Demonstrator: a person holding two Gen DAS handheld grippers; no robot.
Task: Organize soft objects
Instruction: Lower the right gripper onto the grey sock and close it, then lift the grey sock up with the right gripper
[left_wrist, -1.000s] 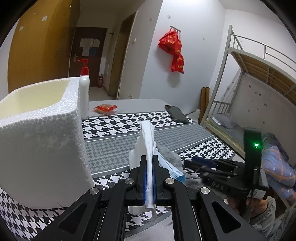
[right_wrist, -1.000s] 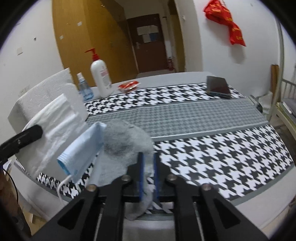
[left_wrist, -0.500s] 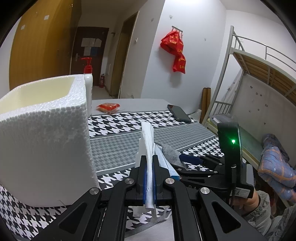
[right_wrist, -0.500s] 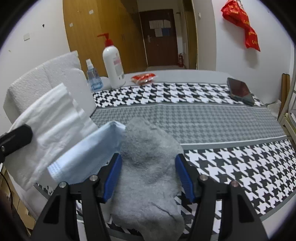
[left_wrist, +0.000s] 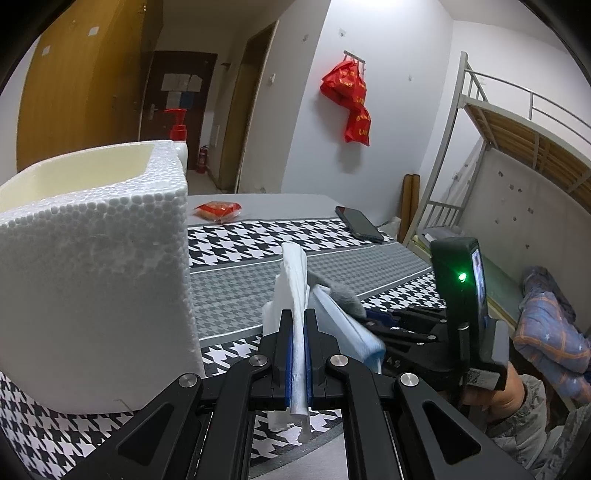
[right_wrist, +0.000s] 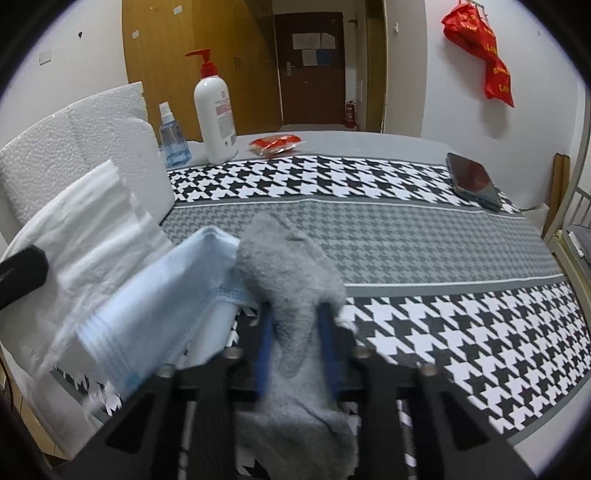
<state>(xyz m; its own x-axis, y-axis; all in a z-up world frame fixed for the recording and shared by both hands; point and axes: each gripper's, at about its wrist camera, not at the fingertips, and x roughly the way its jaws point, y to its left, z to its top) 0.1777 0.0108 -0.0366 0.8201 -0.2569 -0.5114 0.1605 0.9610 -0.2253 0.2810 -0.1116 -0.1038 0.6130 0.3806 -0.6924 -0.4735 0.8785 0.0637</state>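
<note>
**Sock pinched at the near edge of the table**

On the houndstooth table cloth, close to its near edge, the right gripper has its blue pads pressed into a grey sock. Its jaws have just been closing, and the sock now bunches up between them, its toe end rising ahead of the fingers and the rest trailing back under the gripper. Just left of the sock lies a pale blue face mask, touching it along one side.

The left gripper is shut tight on a folded white tissue, which stands upright out of the jaws. A white foam box sits on the cloth beside it, open at the top.

Further back on the table stand a white pump bottle and a small blue spray bottle, with a red packet near them and a dark phone well apart at the right edge
</note>
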